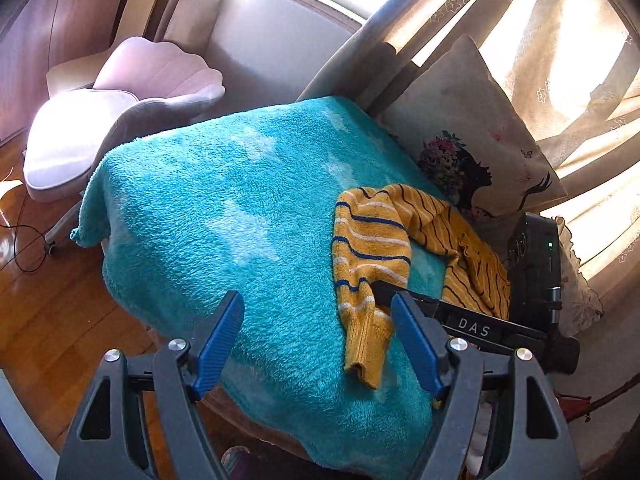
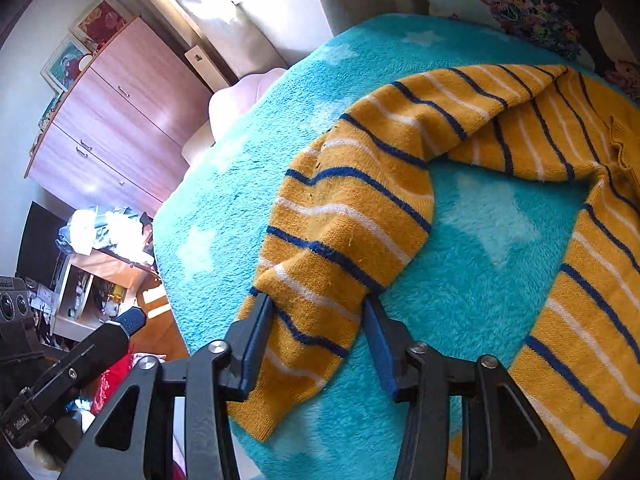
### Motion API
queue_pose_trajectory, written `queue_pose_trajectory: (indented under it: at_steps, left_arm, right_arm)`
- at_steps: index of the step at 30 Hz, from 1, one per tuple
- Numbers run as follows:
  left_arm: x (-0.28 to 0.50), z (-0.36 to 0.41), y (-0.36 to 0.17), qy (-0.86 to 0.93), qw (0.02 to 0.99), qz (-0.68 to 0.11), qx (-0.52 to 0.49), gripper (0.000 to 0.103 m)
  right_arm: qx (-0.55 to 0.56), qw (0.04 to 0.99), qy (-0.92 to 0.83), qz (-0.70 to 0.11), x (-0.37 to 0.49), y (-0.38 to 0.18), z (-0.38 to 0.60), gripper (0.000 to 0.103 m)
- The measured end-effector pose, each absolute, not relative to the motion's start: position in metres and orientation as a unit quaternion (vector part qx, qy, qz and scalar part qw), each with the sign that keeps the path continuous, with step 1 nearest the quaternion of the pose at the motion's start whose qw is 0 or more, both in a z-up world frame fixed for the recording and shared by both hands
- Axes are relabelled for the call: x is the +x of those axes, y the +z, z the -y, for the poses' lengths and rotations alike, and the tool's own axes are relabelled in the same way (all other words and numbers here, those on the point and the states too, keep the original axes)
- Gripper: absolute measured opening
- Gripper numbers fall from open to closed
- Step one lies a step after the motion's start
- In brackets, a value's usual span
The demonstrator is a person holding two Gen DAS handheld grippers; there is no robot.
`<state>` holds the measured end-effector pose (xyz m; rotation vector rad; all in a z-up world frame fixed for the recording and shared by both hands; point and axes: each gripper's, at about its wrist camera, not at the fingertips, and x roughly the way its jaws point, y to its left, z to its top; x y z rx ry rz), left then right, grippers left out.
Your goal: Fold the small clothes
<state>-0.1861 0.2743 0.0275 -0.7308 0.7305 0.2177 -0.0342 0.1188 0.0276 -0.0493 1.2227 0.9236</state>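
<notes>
- Two tongs work over a teal blanket (image 1: 224, 208); the left tongs (image 1: 318, 334) hover above its near edge, tilted down, spread wide and holding nothing.
- The right tongs (image 2: 318, 322) sit low at the sleeve (image 2: 340, 236) of the yellow striped sweater (image 2: 560, 184), fingers part-open on either side of it; whether they pinch the knit, I cannot tell.
- The sweater lies on the blanket's right side, sleeve bent toward the near edge, beside a printed cushion (image 1: 472, 136).
</notes>
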Motion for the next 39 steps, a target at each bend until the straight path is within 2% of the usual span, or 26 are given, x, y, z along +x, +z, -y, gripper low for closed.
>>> queue_pose_trajectory:
  at_steps: [1,4,7,11,13,16,21,23,25,29,33,39]
  left_arm:
    - [-0.185,-0.273,0.028,0.101,0.864,-0.349,-0.349,0.075]
    - [-0.183,-0.266,0.036,0.090,0.869,-0.346,-0.342,0.075]
    - [-0.180,-0.257,0.046,0.080,0.876,-0.343,-0.330,0.075]
    - [-0.169,-0.239,0.056,0.057,0.884,-0.340,-0.315,0.076]
    - [-0.160,-0.224,0.058,0.043,0.889,-0.344,-0.301,0.076]
    - [-0.142,-0.201,0.057,0.018,0.890,-0.356,-0.283,0.076]
    - [-0.115,-0.159,0.062,-0.019,0.893,-0.371,-0.255,0.076]
    - [-0.106,-0.142,0.066,-0.028,0.895,-0.376,-0.239,0.076]
    - [-0.099,-0.128,0.070,-0.032,0.896,-0.382,-0.222,0.076]
    - [-0.079,-0.103,0.079,-0.043,0.899,-0.392,-0.192,0.076]
    - [-0.042,-0.074,0.085,-0.053,0.903,-0.399,-0.152,0.077]
    - [0.044,-0.035,0.067,-0.051,0.892,-0.434,-0.111,0.077]
  right_arm:
    - [-0.019,0.708,0.427,-0.562,-0.034,0.027,-0.123,0.010]
    - [-0.024,0.717,0.426,-0.551,-0.032,0.045,-0.118,0.009]
    - [-0.021,0.752,0.420,-0.508,-0.018,0.093,-0.091,0.009]
    - [-0.011,0.806,0.380,-0.454,0.016,0.163,-0.015,0.009]
    - [-0.008,0.827,0.340,-0.449,0.034,0.181,0.031,0.009]
    - [-0.003,0.846,0.260,-0.466,0.062,0.181,0.106,0.009]
    - [0.017,0.847,0.116,-0.518,0.108,0.132,0.217,0.009]
    - [-0.008,0.845,0.074,-0.530,0.120,0.110,0.243,0.012]
    - [-0.015,0.844,0.033,-0.535,0.122,0.093,0.263,0.032]
    - [0.044,0.861,0.043,-0.506,0.110,0.096,0.304,0.050]
    - [0.070,0.878,0.041,-0.471,0.092,0.105,0.325,0.053]
    - [0.099,0.867,0.106,-0.476,0.068,0.094,0.321,0.057]
